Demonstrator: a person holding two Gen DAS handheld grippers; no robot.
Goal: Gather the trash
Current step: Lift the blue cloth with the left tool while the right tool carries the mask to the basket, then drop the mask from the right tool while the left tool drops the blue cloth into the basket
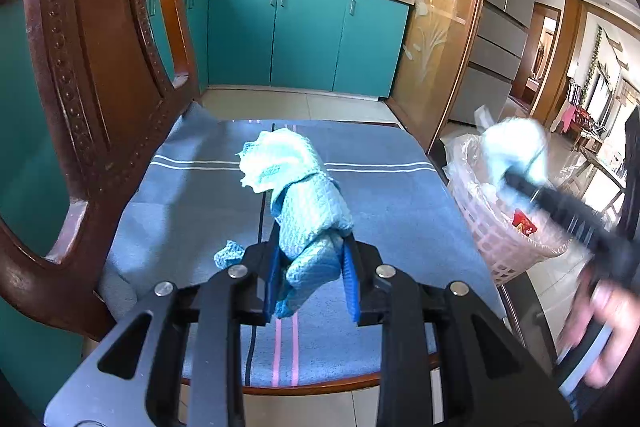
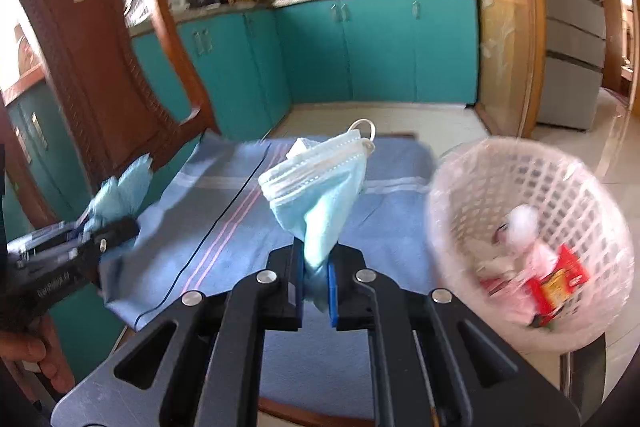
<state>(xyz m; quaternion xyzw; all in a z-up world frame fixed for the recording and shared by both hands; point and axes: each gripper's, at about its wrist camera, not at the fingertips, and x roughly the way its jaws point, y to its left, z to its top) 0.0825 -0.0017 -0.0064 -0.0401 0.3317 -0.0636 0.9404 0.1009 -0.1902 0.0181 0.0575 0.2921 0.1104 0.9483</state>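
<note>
Trash sits in both claws above the chair's blue striped cushion point(image 1: 400, 195): the left claw point(image 1: 310, 267) pinches a crumpled teal cloth wipe point(image 1: 308, 211), the right claw point(image 2: 316, 281) pinches a blue face mask point(image 2: 320, 195). Beside the chair stands a lined pink wastebasket point(image 2: 472, 195) holding a red wrapper point(image 2: 560, 287).

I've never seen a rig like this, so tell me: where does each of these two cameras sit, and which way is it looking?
Left wrist: on the left gripper, looking along its fingers at the clamped blue cloth; a blurred hand at right.
Right wrist: on the right gripper, facing its pinched face mask; a hand at left.
Both share the chair cushion, pink basket, teal cabinets.
</note>
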